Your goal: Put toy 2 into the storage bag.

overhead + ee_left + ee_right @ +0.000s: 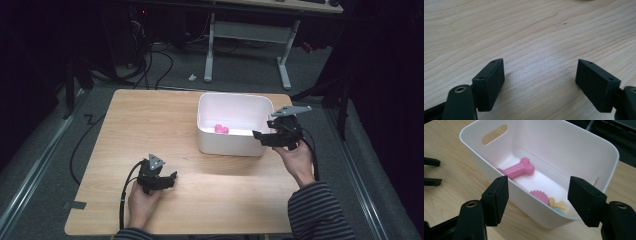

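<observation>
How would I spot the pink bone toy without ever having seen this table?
Find the white tub on the wooden table. Inside, on its floor, lies the bone toy, away from the round pink toy. It alone is long, knobbly and bone-shaped.

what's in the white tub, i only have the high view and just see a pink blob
Observer: The right gripper view shows a pink spiked bone toy lying on the floor of the white tub.
Operator: anything else in there
Observer: Yes, a round pink piece and something yellow and pale blue sit against the near wall, partly hidden by the rim.
Operator: is the right gripper holding anything
Observer: No, the right gripper is open and empty, its fingers spread just outside the tub's near wall.
Operator: and the left
Observer: The left gripper is open too, over bare table.
</observation>
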`<action>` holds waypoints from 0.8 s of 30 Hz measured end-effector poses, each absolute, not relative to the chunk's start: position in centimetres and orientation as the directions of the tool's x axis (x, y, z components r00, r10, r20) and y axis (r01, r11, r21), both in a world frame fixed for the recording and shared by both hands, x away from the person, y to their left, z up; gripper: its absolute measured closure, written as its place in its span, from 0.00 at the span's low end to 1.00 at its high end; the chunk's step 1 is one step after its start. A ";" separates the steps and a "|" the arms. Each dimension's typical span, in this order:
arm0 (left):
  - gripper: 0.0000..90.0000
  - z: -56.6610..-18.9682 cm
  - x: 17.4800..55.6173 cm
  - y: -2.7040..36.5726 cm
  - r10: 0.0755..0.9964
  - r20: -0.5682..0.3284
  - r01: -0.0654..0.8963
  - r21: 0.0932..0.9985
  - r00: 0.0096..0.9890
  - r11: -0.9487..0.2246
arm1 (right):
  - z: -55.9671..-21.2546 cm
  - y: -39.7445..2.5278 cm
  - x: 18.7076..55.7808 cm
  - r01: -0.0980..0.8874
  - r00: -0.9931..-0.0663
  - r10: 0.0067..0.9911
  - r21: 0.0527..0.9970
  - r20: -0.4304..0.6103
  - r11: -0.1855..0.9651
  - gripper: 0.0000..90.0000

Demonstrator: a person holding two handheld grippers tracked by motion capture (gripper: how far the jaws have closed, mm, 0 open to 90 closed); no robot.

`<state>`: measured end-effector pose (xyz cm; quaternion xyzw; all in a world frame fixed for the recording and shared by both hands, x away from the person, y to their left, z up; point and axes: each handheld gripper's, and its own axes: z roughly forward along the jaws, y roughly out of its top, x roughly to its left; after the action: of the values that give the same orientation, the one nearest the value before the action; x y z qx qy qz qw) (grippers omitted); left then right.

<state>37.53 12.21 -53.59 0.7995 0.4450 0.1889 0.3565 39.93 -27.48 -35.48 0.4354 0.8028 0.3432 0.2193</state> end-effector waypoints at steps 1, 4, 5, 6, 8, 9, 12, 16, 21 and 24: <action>0.26 -53.6 37.5 12.2 0.846 -0.015 0.577 0.738 0.532 -0.349 | -35.5 -27.9 39.6 0.549 -0.519 0.853 0.746 -0.049 0.377 0.38; 0.26 -53.6 37.5 12.2 0.846 -0.016 0.577 0.739 0.532 -0.349 | -35.4 -28.9 38.6 0.562 -0.490 0.870 0.745 -0.052 0.361 0.39; 0.26 -53.6 37.5 12.2 0.847 -0.016 0.577 0.739 0.532 -0.349 | -35.3 -29.1 38.4 0.558 -0.484 0.873 0.748 -0.058 0.359 0.39; 0.26 -53.6 37.5 12.2 0.847 -0.016 0.577 0.739 0.532 -0.349 | -35.2 -29.4 38.1 0.557 -0.479 0.876 0.751 -0.058 0.355 0.39; 0.26 -53.6 37.6 12.2 0.846 -0.016 0.577 0.739 0.532 -0.349 | -35.3 -29.9 37.5 0.558 -0.471 0.880 0.756 -0.049 0.341 0.39; 0.26 -53.6 37.6 12.2 0.847 -0.018 0.577 0.740 0.531 -0.346 | -35.3 -30.1 37.2 0.561 -0.464 0.885 0.759 -0.042 0.330 0.39; 0.26 -53.6 37.6 12.2 0.846 -0.016 0.577 0.738 0.533 -0.349 | -35.2 -31.0 36.3 0.561 -0.442 0.896 0.765 -0.045 0.315 0.38; 0.26 -53.6 37.6 12.2 0.846 -0.016 0.577 0.738 0.532 -0.349 | -35.0 -32.1 35.0 0.547 -0.426 0.905 0.791 -0.019 0.274 0.39; 0.26 -53.6 37.6 12.2 0.846 -0.015 0.577 0.738 0.533 -0.351 | -35.4 -33.1 33.6 0.525 -0.387 0.921 0.810 -0.048 0.262 0.40; 0.26 -53.6 37.6 12.2 0.846 -0.015 0.577 0.738 0.532 -0.350 | -36.2 -33.8 33.1 0.522 -0.379 0.924 0.815 -0.040 0.250 0.40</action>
<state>37.58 12.21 -53.58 0.7994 0.4451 0.1889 0.3565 33.06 -33.75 -36.19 0.4869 0.7428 0.3714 0.2706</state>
